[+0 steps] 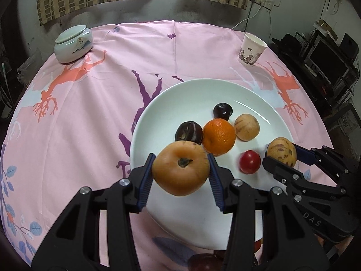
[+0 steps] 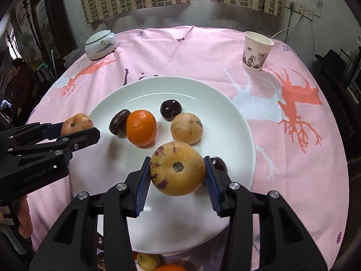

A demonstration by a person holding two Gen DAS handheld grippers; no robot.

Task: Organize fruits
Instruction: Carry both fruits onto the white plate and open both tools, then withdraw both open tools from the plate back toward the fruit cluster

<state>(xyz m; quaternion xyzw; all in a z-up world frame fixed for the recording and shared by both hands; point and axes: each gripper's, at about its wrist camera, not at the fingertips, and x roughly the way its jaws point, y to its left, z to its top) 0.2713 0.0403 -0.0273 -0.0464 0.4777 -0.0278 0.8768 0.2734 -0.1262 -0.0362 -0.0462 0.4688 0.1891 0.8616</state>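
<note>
A white plate [image 1: 158,113] [image 2: 225,117] holds an orange [image 1: 218,136] [image 2: 141,127], two dark plums [image 1: 189,132] [image 1: 223,111], a tan round fruit [image 1: 246,127] [image 2: 186,128] and a small red fruit [image 1: 249,161]. My left gripper [image 1: 180,169] is shut on a tan-orange round fruit [image 1: 180,167] above the plate's near-left rim; it also shows in the right wrist view [image 2: 76,124]. My right gripper [image 2: 177,169] is shut on a tan fruit with purple streaks [image 2: 177,168] above the plate's near side; it shows in the left wrist view [image 1: 282,152].
A pink patterned cloth [image 1: 90,117] covers the round table. A lidded ceramic jar [image 1: 73,44] [image 2: 101,44] stands at the far left, a paper cup [image 1: 251,49] [image 2: 256,51] at the far right. More fruits [image 2: 149,260] lie near the front edge below the plate.
</note>
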